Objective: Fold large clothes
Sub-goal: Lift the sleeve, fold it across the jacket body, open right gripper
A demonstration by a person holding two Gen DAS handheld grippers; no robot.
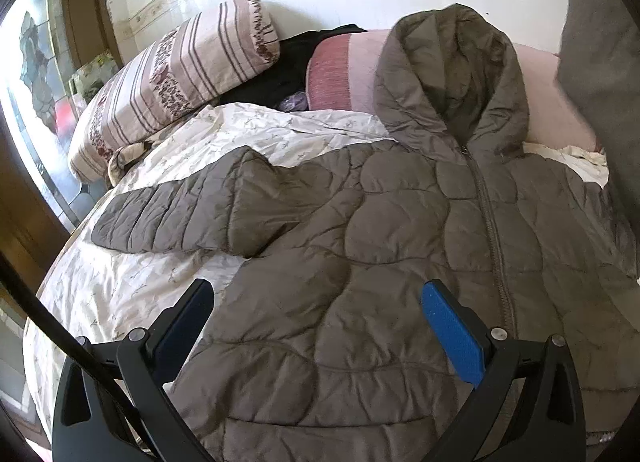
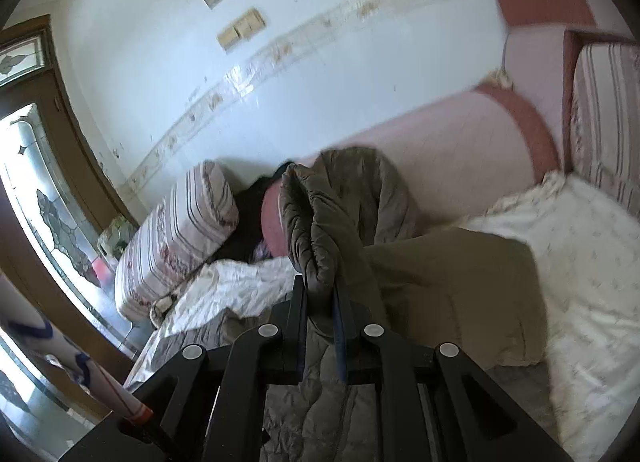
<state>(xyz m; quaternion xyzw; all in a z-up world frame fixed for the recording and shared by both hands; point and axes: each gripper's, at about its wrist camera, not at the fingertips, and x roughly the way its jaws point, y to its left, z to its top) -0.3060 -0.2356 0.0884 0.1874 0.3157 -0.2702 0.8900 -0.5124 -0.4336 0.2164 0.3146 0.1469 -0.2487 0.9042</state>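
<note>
A grey-brown quilted hooded jacket (image 1: pixel 400 246) lies front up on the bed, zipped, its hood toward the wall and its left sleeve (image 1: pixel 168 218) stretched out across the sheet. My left gripper (image 1: pixel 316 294) hangs open just above the jacket's lower body, nothing between its blue pads. In the right wrist view my right gripper (image 2: pixel 320 290) is shut on a bunched fold of the jacket (image 2: pixel 320 238), lifted off the bed, and the cloth (image 2: pixel 452 290) trails off to the right. A blurred grey shape (image 1: pixel 600 102) at the right edge of the left wrist view may be that raised cloth.
A white patterned sheet (image 1: pixel 132 286) covers the bed. A striped bolster (image 1: pixel 168 82), dark clothing (image 1: pixel 276 78) and a pink cushion (image 1: pixel 344 70) lie along the tiled wall. A glass-panelled door (image 2: pixel 44 198) stands left. A striped headboard cushion (image 2: pixel 608 118) is at the right.
</note>
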